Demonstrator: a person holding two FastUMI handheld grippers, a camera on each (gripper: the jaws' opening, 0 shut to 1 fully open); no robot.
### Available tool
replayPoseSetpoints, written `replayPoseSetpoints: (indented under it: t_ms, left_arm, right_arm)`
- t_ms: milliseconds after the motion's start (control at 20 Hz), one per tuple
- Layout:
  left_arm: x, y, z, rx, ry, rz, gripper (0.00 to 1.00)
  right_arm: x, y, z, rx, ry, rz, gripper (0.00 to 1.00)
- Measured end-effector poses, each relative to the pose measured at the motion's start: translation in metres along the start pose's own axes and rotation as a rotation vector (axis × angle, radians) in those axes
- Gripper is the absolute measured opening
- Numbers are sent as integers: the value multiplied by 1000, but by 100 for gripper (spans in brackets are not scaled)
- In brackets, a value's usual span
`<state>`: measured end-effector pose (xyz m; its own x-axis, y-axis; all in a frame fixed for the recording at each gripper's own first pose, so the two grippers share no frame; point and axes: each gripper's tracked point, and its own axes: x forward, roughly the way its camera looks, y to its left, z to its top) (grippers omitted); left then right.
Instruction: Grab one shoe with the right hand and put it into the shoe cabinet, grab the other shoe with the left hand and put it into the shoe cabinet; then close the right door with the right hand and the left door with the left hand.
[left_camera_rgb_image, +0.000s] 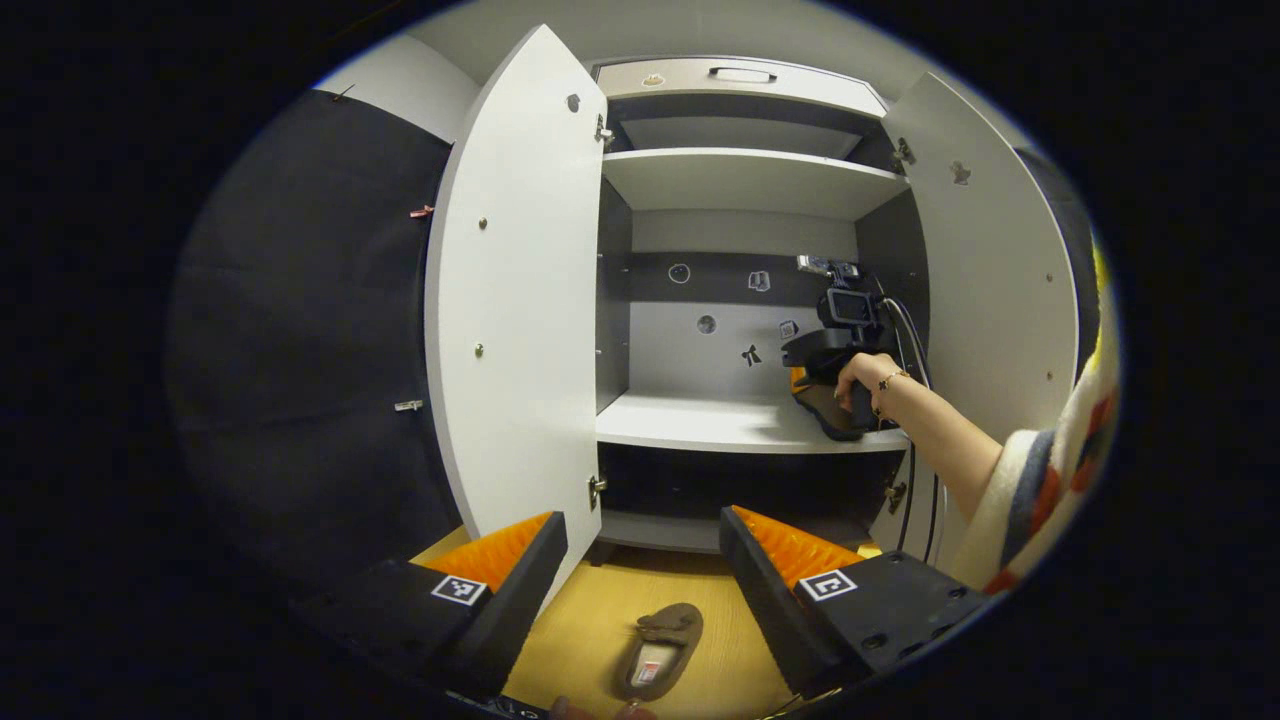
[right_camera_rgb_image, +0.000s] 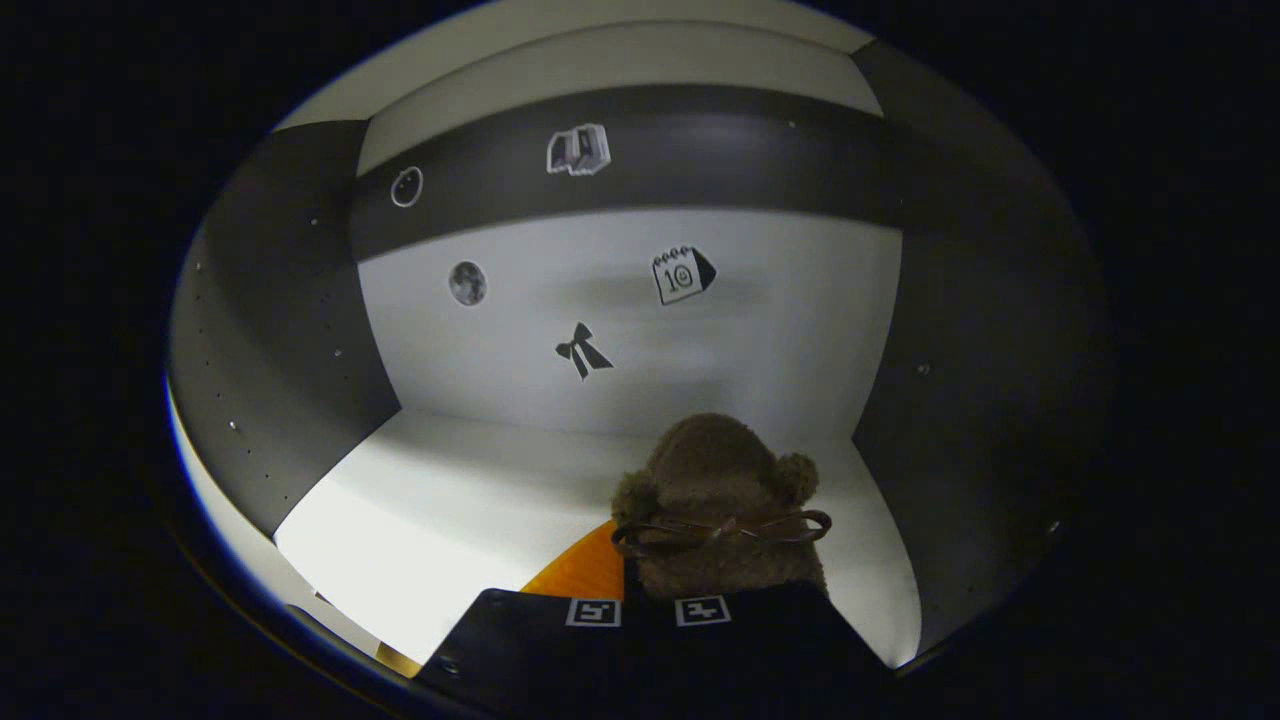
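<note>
The right tongs grip a fuzzy brown shoe whose toe points ahead of them into the cabinet, just over the right part of the middle shelf; the left gripper view shows the same tongs and the hand holding them reaching over that shelf. If the tongs let go while the shoe is above the board, or with its heel past the front edge, it could tip and drop out toward the floor. A push too far ahead would jam the toe against the back wall. The left tongs stand open and empty, with the other shoe lying on the floor below and between the fingers, near the cabinet's foot; a low approach could nudge it away rather than catch it. The left door and right door are wide open, and an elbow or cable could knock the right one. Whether the held shoe's sole touches the shelf is hidden by the tongs. The floor shoe's heel end is cut off at the view's lower edge.
</note>
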<state>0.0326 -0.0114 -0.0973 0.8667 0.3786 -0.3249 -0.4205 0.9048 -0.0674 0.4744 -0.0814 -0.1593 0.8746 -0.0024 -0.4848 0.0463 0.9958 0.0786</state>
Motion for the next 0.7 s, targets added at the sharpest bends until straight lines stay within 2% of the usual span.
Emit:
replayPoseSetpoints:
  t_ms: [100, 250, 350, 400, 450, 600, 700]
  left_arm:
    - [3, 10, -2, 5, 15, 25, 98]
    - [5, 20, -4, -5, 28, 46, 97]
    - [7, 21, -4, -9, 28, 50, 97]
    - [8, 21, -3, -4, 25, 51, 97]
    - [7, 21, -1, 5, 22, 51, 97]
    - [4, 17, 0, 18, 9, 27, 97]
    - [0, 12, -3, -8, 18, -20, 98]
  right_arm:
    - [6, 0, 4, 19, -8, -4, 5]
    - [1, 9, 0, 27, 11, 23, 23]
    - [-5, 24, 1, 25, 8, 67, 42]
    - [-10, 25, 1, 13, -1, 72, 60]
    - [-16, 28, 1, 2, -12, 76, 66]
    - [-42, 40, 1, -11, -48, 105, 91]
    - [-62, 45, 1, -14, -70, 122, 96]
